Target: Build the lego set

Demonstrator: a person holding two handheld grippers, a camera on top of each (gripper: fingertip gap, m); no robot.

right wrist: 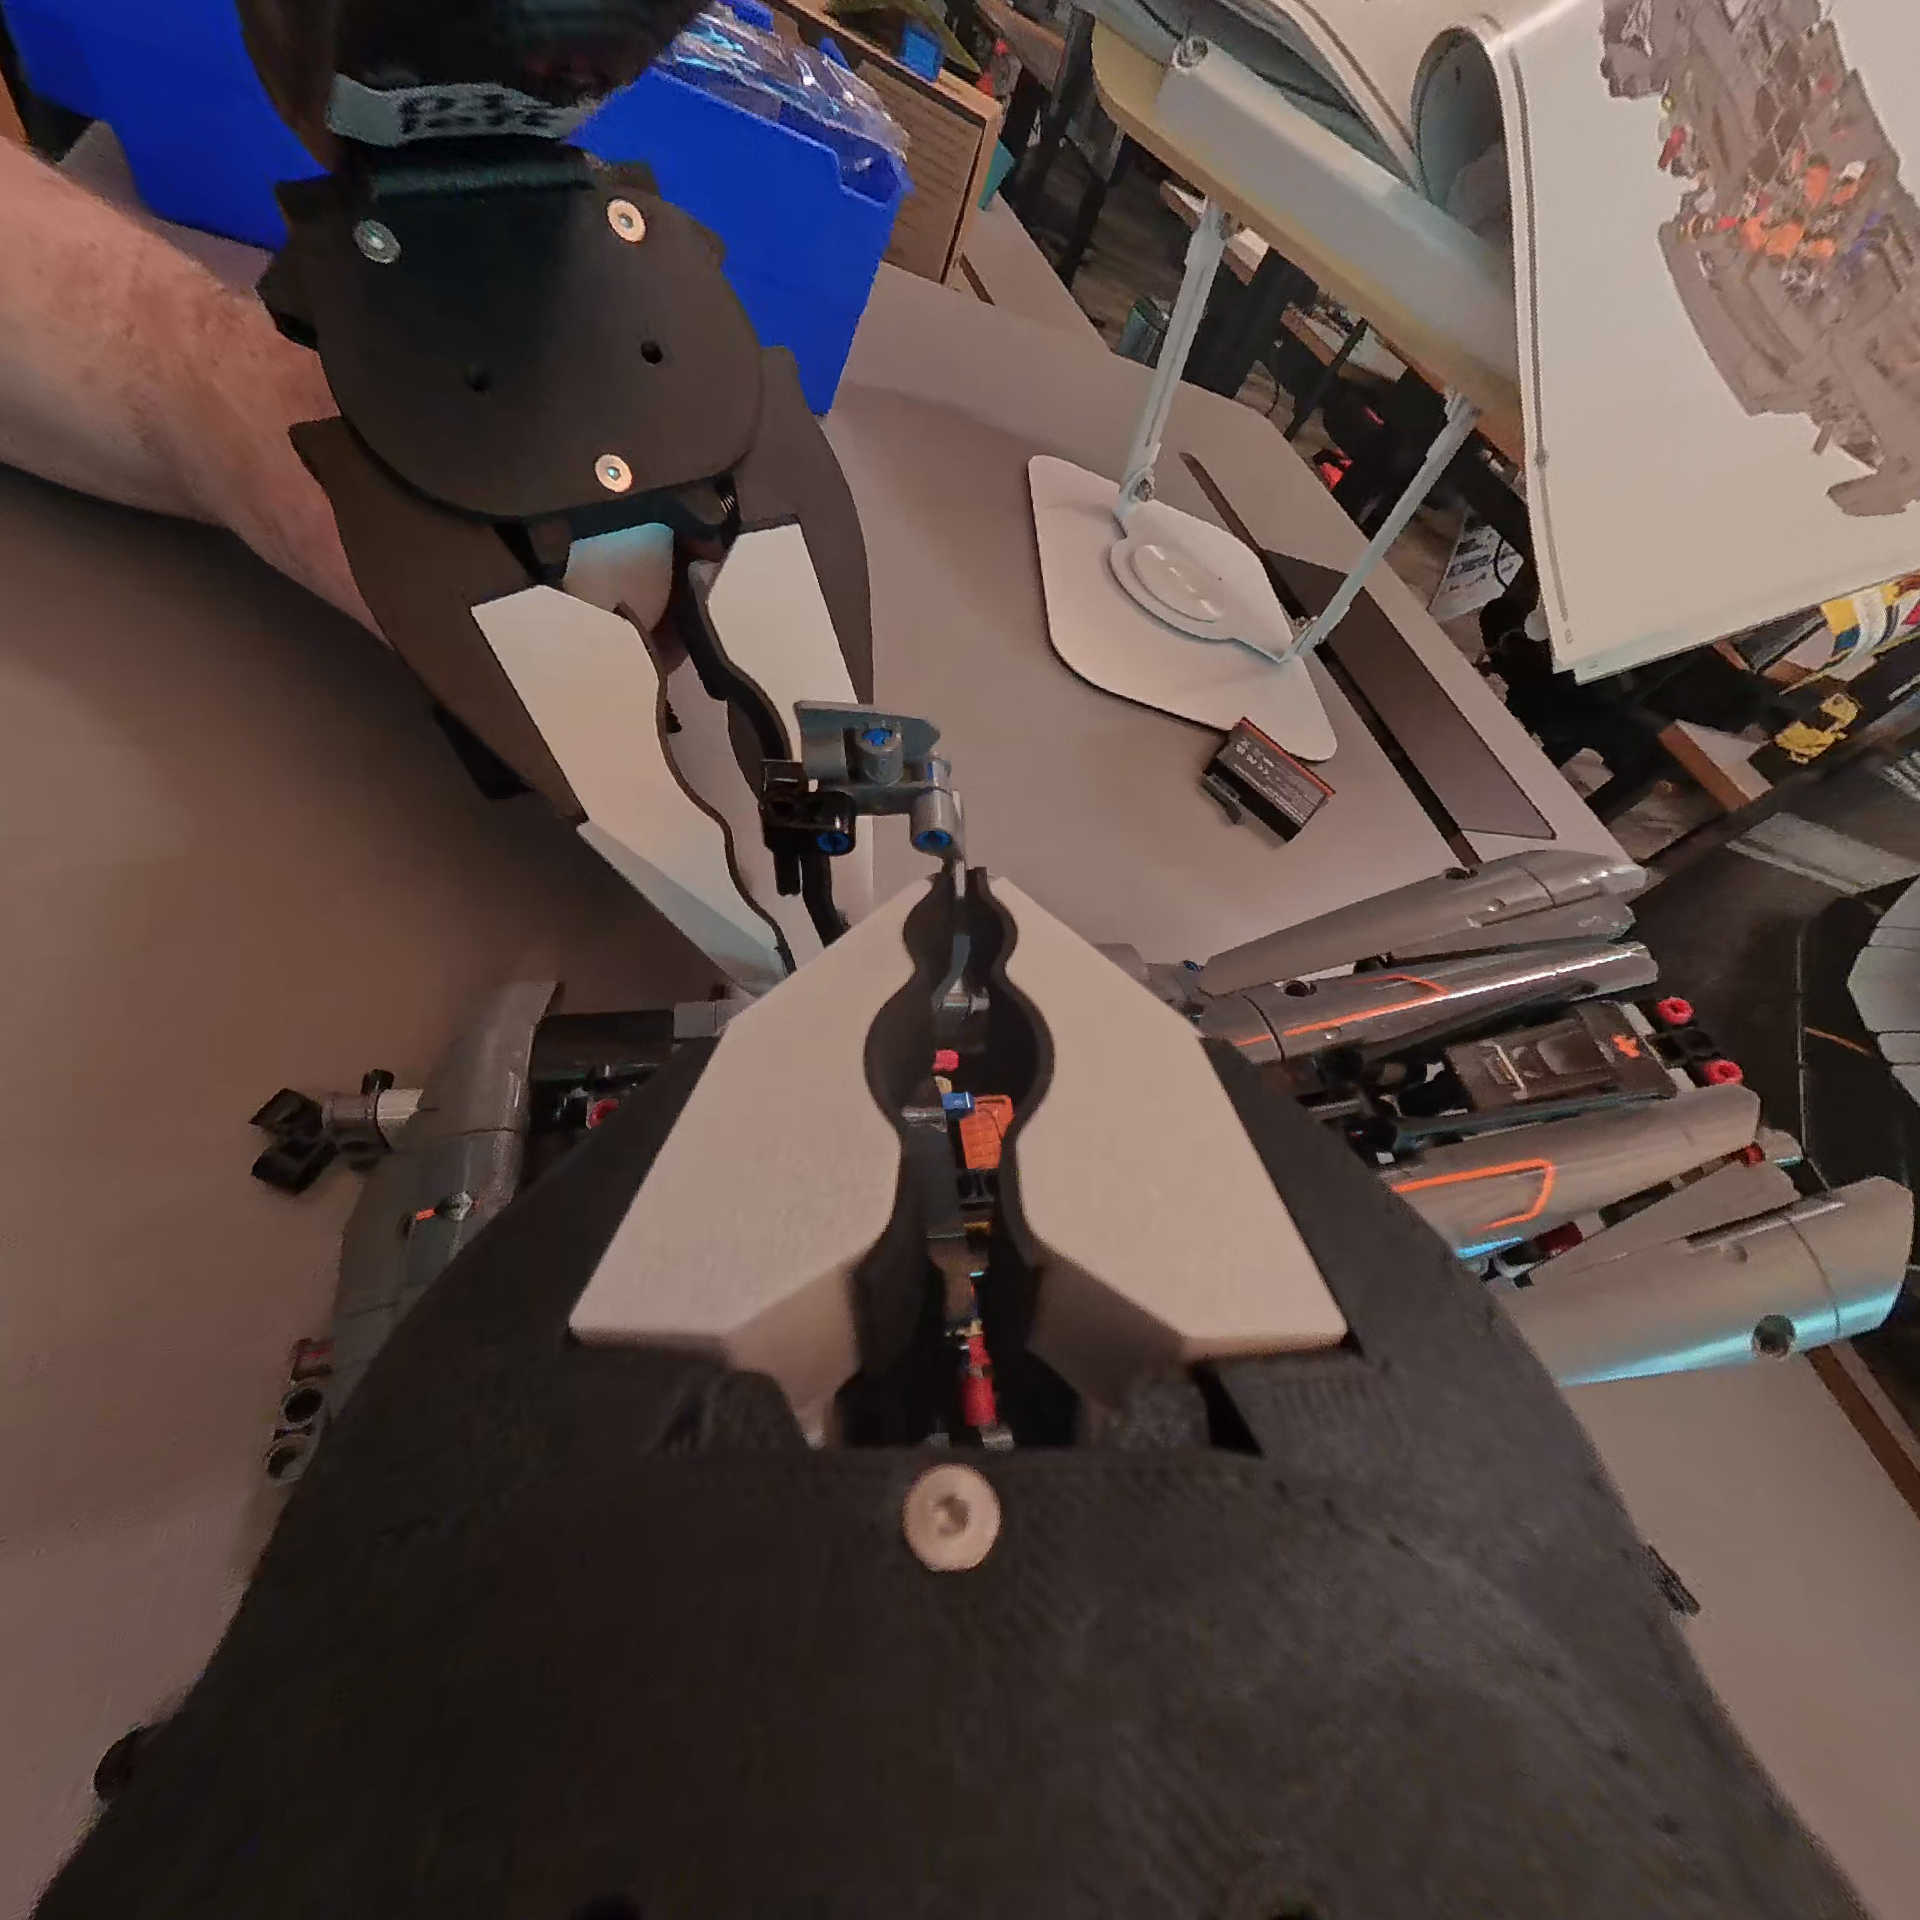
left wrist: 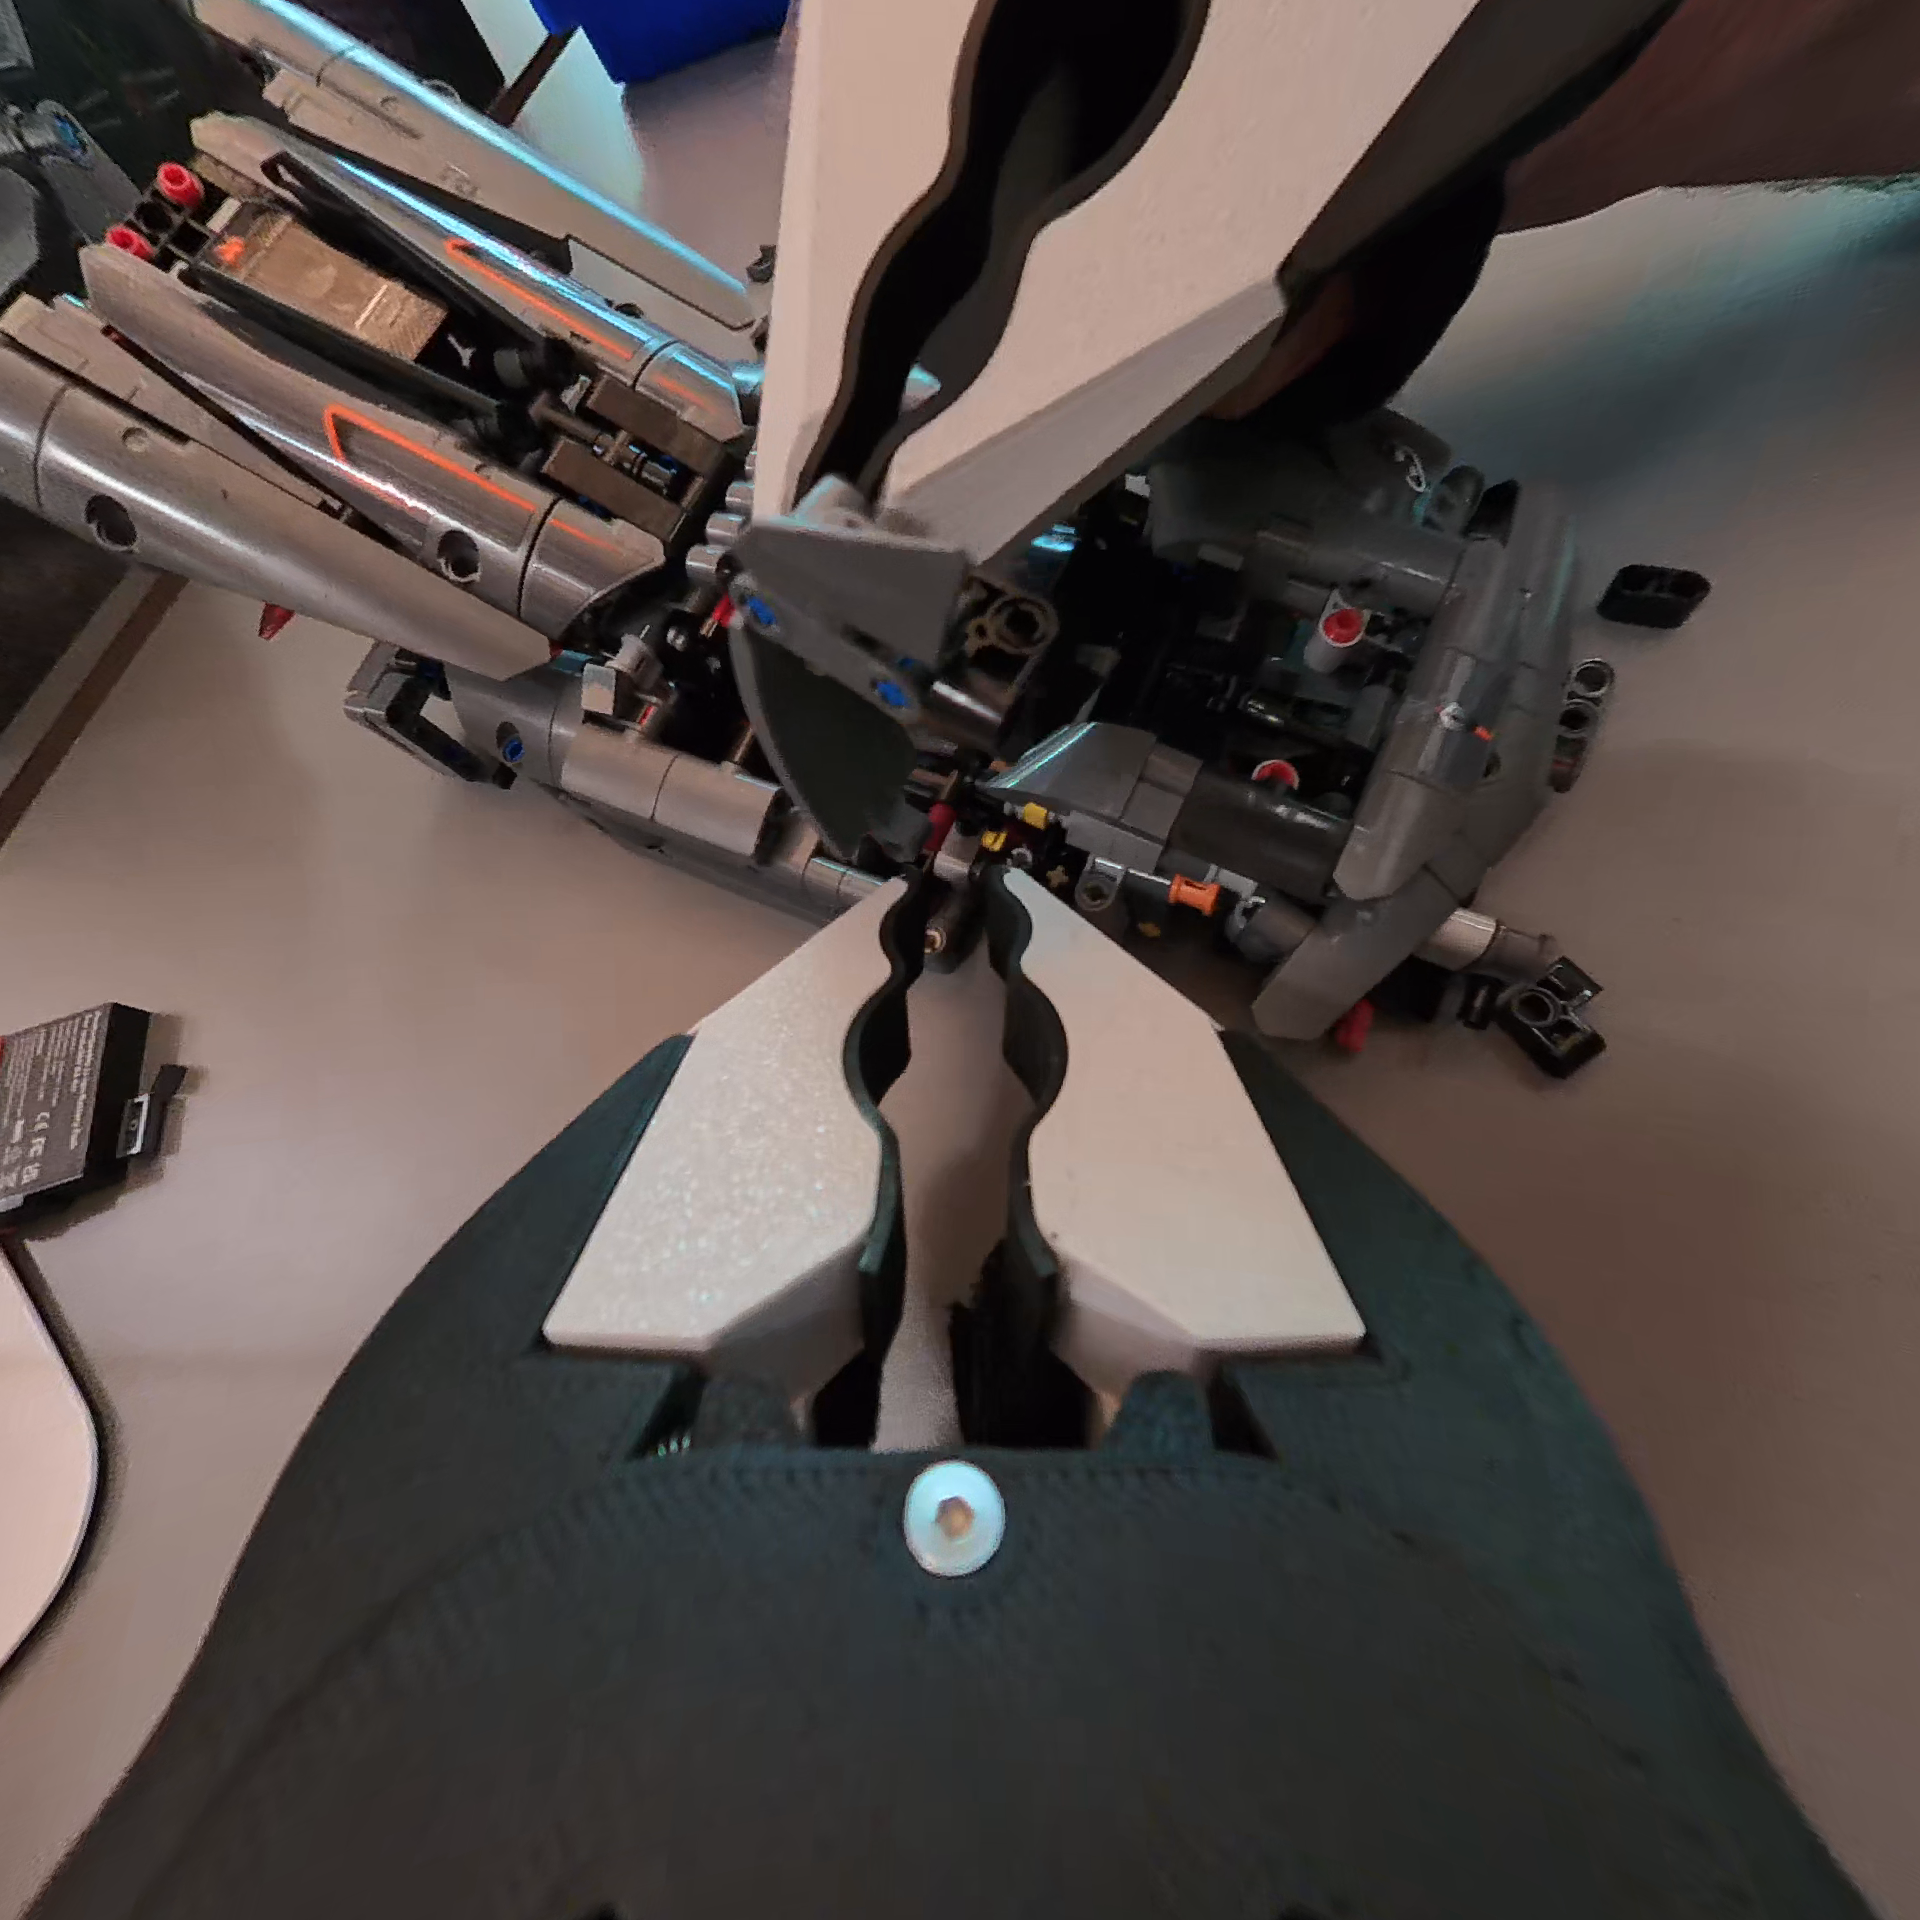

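While the right hand-held gripper [right wrist: 961, 883] pinches a grey panel piece [left wrist: 831, 665] hanging just above the model [left wrist: 1195, 707] on the bench [left wrist: 312, 987], the left hand-held gripper [left wrist: 945, 904], narrowly spread and seemingly empty, sits nearer, its tips at the panel's lower end.

I note printed writing on three things, each placed here relative to the white lamp base [right wrist: 1174, 613]. The small black battery pack [right wrist: 1270, 790] at its near edge carries fine white print and marks. The open instruction booklet [right wrist: 1714, 343] above it shows printed diagrams. The grey strap [right wrist: 457, 114] on my left gripper carries dark characters.
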